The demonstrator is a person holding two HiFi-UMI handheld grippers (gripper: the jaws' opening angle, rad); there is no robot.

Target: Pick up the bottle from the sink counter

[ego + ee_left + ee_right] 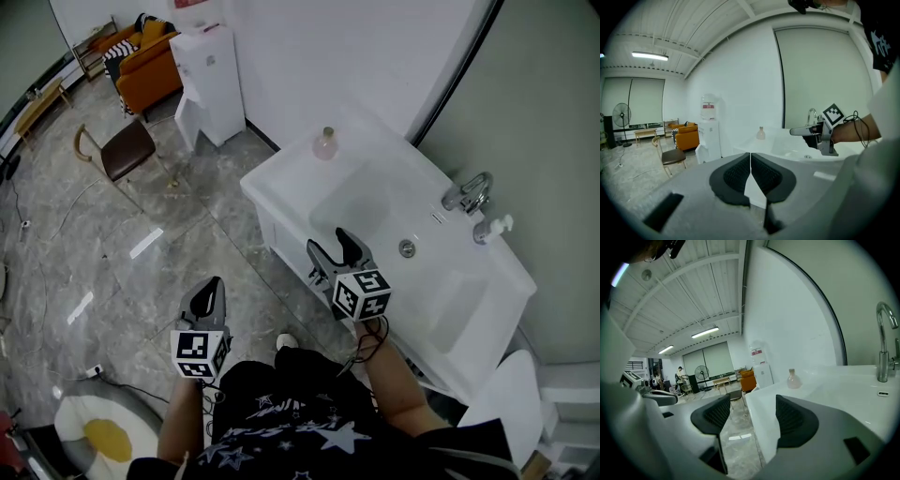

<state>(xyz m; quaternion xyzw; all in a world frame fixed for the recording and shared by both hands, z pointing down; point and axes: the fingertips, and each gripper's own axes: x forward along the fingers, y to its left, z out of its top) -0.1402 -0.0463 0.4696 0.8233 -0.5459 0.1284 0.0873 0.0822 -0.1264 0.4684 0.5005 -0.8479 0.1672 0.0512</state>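
Grey marbled floor (112, 244) is seen around a white sink counter (281, 183), which is set against a white wall. A basin (361, 211) is sunk into the counter top, and only a round drain (406, 247) is seen in it. A chrome faucet (469, 192) and a white pump dispenser (492, 228) are placed at the counter's back edge on the right.

The bottle (325, 143) is found at the far left corner of the counter, beside the wall and well apart from both grippers. It is stood upright, its long axis vertical, with the narrow neck and stopper pointed up. Its body is pale and pinkish; what it contains cannot be told.

The right gripper (326, 239) is held over the near edge of the counter, pointed toward the basin. Its jaws are spread wide, and only floor and counter edge are seen through the gap. The left gripper (212, 286) is held lower, over the floor, with its jaws pressed together on nothing. A white water dispenser (211, 80) is stood on the floor beyond the counter.
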